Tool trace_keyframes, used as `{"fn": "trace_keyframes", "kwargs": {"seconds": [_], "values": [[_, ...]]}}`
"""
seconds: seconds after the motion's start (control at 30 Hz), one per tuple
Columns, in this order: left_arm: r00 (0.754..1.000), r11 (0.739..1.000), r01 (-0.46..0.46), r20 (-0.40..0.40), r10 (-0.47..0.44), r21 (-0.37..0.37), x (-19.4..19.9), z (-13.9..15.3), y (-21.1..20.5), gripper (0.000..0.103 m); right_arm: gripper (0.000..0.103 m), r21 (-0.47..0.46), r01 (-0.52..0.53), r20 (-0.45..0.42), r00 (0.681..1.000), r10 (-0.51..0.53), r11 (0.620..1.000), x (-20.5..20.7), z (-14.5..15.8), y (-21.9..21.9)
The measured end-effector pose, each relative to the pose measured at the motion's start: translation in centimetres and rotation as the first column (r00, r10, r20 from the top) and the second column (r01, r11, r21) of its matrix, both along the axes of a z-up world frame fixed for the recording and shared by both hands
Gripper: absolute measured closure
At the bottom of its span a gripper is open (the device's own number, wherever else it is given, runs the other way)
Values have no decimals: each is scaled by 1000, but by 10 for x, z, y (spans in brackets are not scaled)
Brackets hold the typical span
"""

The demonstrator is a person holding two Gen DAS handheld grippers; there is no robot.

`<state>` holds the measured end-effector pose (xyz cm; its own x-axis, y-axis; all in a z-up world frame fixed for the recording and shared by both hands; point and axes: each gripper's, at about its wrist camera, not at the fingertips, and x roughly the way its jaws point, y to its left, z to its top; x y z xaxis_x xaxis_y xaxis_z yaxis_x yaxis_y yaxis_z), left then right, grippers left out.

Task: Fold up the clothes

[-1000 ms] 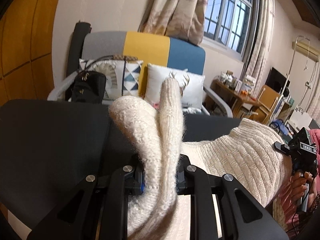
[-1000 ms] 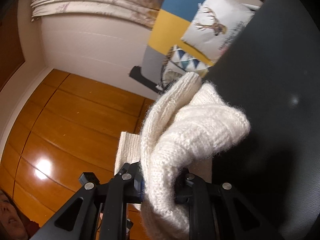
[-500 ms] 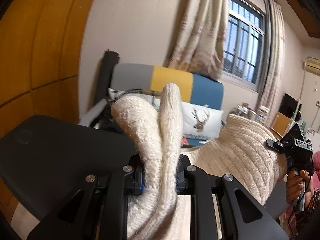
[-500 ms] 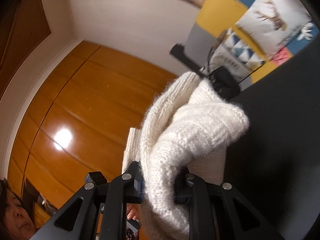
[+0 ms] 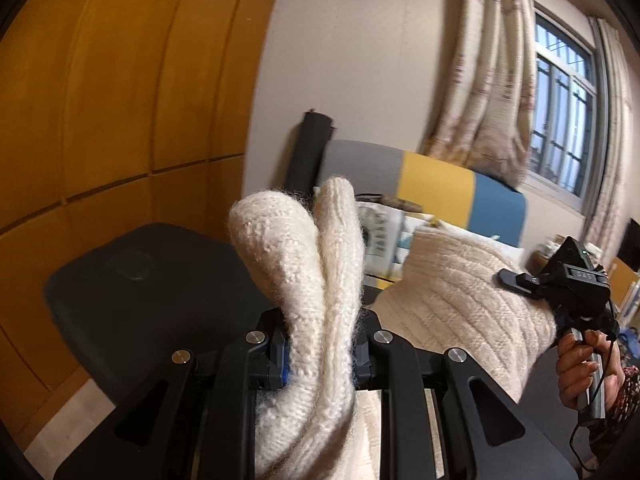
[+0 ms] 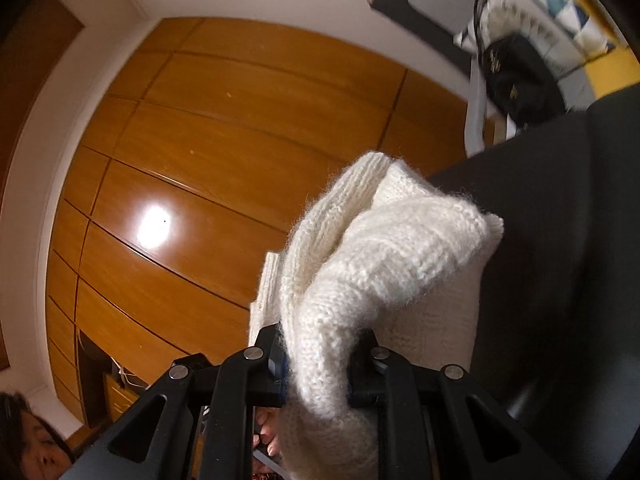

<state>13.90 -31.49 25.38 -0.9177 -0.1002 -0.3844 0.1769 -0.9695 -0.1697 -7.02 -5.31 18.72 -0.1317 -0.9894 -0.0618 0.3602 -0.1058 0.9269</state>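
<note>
Basically mid-fold: my left fingers and right fingers both pinch the sweater, lifted over the desk, not laid flat yet.

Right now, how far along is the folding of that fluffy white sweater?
Early to midway, I'd judge. Done: the left gripper and right gripper are each clamped on a bunch of the cream sweater. In hand: it hangs lifted between them above the black table. Left: laying it down and making the folds.

faint lettering on the other claw, too blurred to read
</note>
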Motion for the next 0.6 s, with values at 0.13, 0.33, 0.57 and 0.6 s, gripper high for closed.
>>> {"fn": "trace_keyframes", "kwargs": {"seconds": [0.13,0.33,0.57,0.6], "values": [[999,999,-39,-17,39,-11,-10,-8,-24,83,85,19,-47,35,998,46,999,-30,-17,-48],[990,993,-113,-79,116,47,-18,-46,-61,82,85,61,-50,47,998,47,997,-73,-43,-93],[983,951,-184,41,179,247,-34,-138,-111,82,85,205,4,107,994,-27,979,-112,-105,-95],[980,945,-201,55,194,257,-34,-149,-116,82,85,224,11,122,992,-39,974,-115,-115,-92]]}}
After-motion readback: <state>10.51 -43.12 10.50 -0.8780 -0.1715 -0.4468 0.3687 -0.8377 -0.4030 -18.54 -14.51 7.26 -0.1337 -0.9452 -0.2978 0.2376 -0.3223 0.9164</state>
